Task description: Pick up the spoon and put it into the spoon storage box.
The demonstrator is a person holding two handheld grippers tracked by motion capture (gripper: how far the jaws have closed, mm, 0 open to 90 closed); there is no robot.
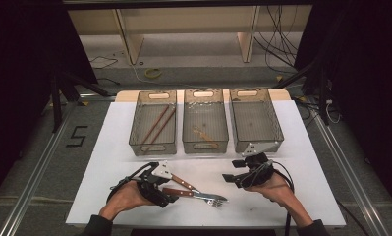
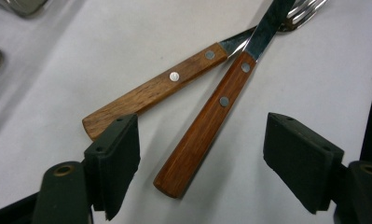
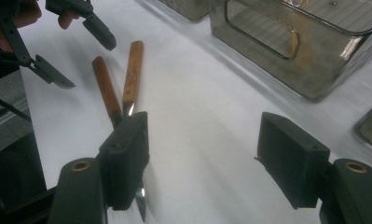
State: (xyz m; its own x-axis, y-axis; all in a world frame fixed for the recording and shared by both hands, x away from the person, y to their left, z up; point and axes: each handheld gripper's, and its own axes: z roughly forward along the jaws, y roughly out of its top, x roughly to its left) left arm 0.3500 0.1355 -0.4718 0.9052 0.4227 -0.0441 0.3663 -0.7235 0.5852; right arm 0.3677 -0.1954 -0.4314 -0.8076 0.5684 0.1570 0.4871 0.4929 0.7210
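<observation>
A knife with a dark wooden handle and a fork with a lighter wooden handle lie crossed on the white table, metal ends pointing right in the high view. My left gripper is open, its jaws on either side of the knife handle's end without touching it. The fork handle's end lies just past the left jaw. My right gripper is open over bare table to the right of the cutlery, nothing between its jaws. Farther off, the right gripper view shows both handles and the left gripper.
Three see-through bins stand in a row at the back: the left bin holds chopsticks, the middle bin holds a small wooden item, and the right bin stands just beyond my right gripper. Dark floor surrounds the table.
</observation>
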